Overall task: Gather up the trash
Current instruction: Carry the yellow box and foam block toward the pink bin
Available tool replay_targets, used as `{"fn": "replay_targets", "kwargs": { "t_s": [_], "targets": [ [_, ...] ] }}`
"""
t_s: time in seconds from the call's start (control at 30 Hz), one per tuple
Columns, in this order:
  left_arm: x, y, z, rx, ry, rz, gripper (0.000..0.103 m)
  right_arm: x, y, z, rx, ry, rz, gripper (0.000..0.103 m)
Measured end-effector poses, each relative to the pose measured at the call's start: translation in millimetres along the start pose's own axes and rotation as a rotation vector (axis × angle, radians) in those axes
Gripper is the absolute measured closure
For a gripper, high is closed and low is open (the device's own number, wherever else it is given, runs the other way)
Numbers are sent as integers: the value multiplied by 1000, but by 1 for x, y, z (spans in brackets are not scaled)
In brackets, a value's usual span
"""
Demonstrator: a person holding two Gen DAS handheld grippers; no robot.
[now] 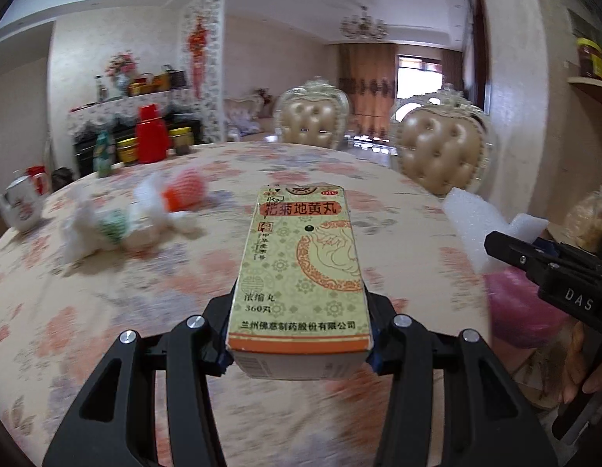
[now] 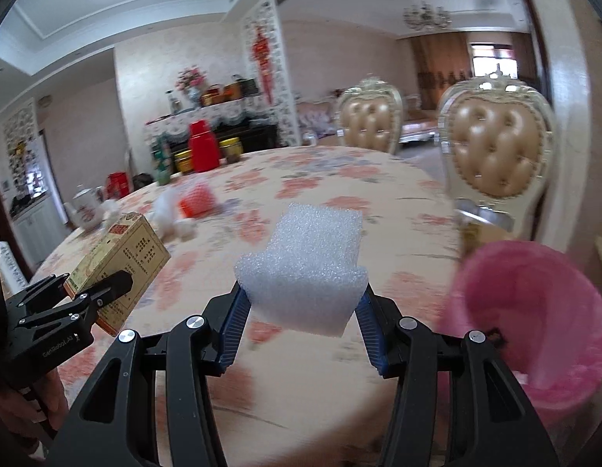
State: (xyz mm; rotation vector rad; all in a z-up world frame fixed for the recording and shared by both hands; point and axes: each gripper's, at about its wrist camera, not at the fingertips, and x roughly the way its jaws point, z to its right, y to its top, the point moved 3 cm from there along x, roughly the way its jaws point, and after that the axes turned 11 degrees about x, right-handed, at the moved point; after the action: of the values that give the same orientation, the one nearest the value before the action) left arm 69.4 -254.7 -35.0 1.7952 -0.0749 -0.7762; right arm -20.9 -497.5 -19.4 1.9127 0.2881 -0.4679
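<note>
My left gripper (image 1: 299, 334) is shut on a yellow medicine box (image 1: 301, 268) with an orange band, which sticks out forward above the floral tablecloth. In the right wrist view the same box (image 2: 121, 264) and left gripper (image 2: 106, 292) show at the left. A white foam piece (image 2: 308, 268) is clamped between the blue pads of my right gripper (image 2: 304, 311); the foam (image 1: 472, 222) also shows at the right of the left wrist view. A bin lined with a pink bag (image 2: 534, 323) stands low at the right. More wrappers, white and orange foam nets (image 1: 145, 210), lie on the table's left.
The round table (image 1: 359, 179) carries a red thermos (image 1: 151, 134), jars, a green bottle and a white teapot (image 1: 20, 204) along its far left edge. Two padded chairs (image 1: 441, 151) stand behind the table. A person's hand (image 2: 36, 401) holds the left gripper's handle.
</note>
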Motion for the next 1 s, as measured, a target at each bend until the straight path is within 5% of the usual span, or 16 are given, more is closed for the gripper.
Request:
{"fn": "replay_targets", "kwargs": {
  "t_s": [0.53,1.0],
  "targets": [
    [76,65,166,164,-428,58,55,-39,13,162,62,-400,101,53],
    [143,82,259,192,-635,22,48,-24,10,221,87,-431,108,50]
  ]
}}
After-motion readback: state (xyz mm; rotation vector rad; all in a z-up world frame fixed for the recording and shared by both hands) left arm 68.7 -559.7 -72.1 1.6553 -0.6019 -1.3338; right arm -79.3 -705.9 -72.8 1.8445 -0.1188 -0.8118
